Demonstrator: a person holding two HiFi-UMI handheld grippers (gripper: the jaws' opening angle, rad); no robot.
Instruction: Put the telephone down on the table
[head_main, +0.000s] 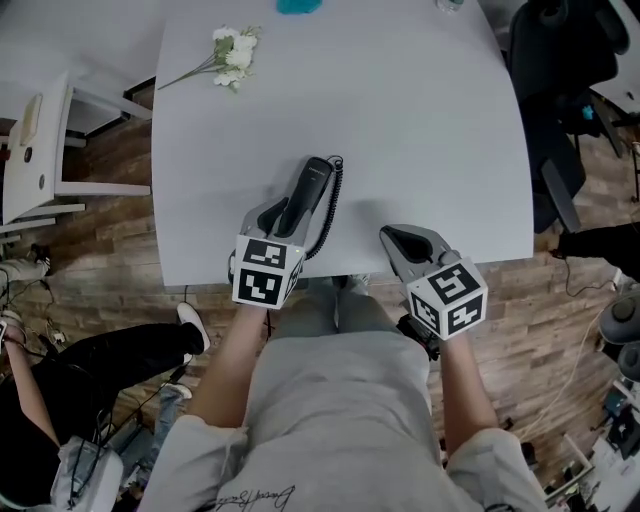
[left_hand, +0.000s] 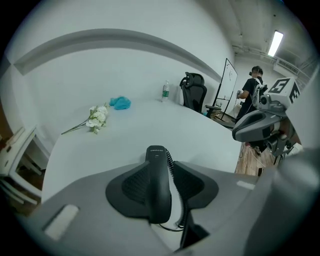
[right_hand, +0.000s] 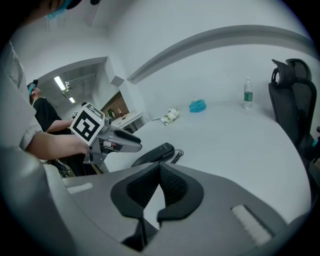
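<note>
A black telephone handset (head_main: 312, 190) with a coiled cord lies lengthwise on the white table (head_main: 420, 120) near its front edge. My left gripper (head_main: 290, 218) is shut on its near end. In the left gripper view the handset (left_hand: 159, 185) stands between the pads, tight against the left one, with the cord squeezed in beside the right one. My right gripper (head_main: 398, 237) hovers over the front edge to the right, shut with nothing in it. Its pad tips meet in the right gripper view (right_hand: 160, 167), which also shows the handset (right_hand: 155, 152) under the left gripper (right_hand: 107, 137).
White flowers (head_main: 233, 50) lie at the table's far left, with a blue cloth (head_main: 298, 6) at the far edge. A water bottle (right_hand: 247, 93) stands far right. A black office chair (head_main: 560, 60) stands by the right side. A person's legs (head_main: 110, 350) are at lower left.
</note>
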